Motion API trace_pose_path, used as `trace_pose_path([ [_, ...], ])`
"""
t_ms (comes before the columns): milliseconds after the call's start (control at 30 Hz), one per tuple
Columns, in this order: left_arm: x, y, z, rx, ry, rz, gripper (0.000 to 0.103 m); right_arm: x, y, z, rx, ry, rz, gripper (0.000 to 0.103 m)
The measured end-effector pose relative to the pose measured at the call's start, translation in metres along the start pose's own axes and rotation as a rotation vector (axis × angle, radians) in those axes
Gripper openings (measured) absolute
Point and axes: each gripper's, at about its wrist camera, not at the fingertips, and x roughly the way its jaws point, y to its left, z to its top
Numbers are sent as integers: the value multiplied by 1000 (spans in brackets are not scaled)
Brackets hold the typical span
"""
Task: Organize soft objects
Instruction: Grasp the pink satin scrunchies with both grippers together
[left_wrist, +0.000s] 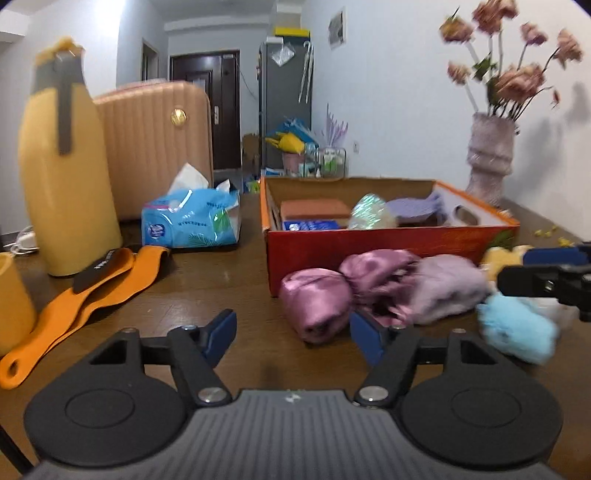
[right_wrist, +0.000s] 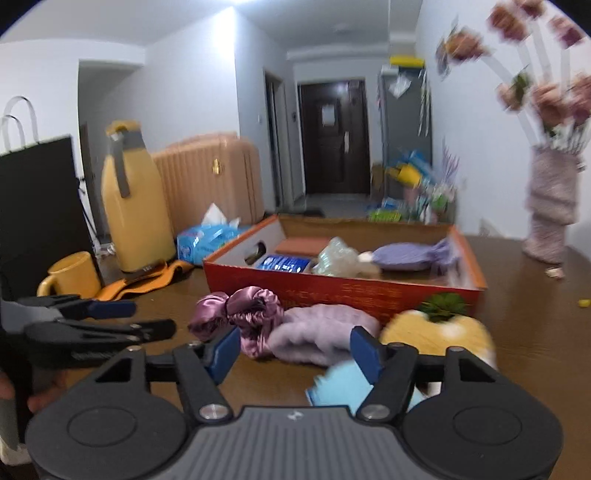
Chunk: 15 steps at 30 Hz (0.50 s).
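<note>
Right now both grippers hover low over the brown surface (left_wrist: 221, 273), fingers spread apart, holding nothing. Left gripper (left_wrist: 293, 334) faces a pink satin piece (left_wrist: 314, 302) w/ a lilac fuzzy piece (left_wrist: 443, 284) just beside it, both in front of the red box (left_wrist: 369, 245). Right gripper (right_wrist: 293, 352) sits near the light-blue fluffy item (right_wrist: 340, 387).

on my left a tall yellow flask (left_wrist: 64, 177) stands upright on the brown table (left_wrist: 207, 288), with a yellow mug (right_wrist: 72, 275) near it and an orange strap (left_wrist: 88, 295) lying flat at its foot. a blue tissue pack (left_wrist: 194, 219) sits farther back, before a ribbed pink suitcase (left_wrist: 155, 147). far right, a vase of pink flowers (left_wrist: 489, 158) stands upright. a black bag (right_wrist: 37, 206) stands far left.
</note>
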Motion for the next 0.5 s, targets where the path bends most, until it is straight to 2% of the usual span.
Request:
trace_pose_path([
  [133, 33, 8, 2, 25, 39, -77, 71, 57, 3, 17, 33, 57, 57, 56],
  [200, 44, 13, 4, 4, 75, -117, 58, 79, 6, 22, 26, 78, 45, 46],
  [233, 47, 15, 5, -6, 85, -151, 39, 88, 8, 24, 24, 83, 44, 43],
  [267, 49, 17, 5, -16, 86, -180, 22, 95, 9, 24, 24, 89, 49, 34],
  [300, 49, 19, 6, -24, 81, -196, 22, 100, 8, 25, 32, 95, 54, 21],
  [367, 44, 19, 6, -21, 64, -186, 15, 106, 10, 24, 37, 98, 59, 4],
  [500, 6, 11, 9, -1, 25, -182, 10, 86, 14, 23, 17, 81, 83, 3],
])
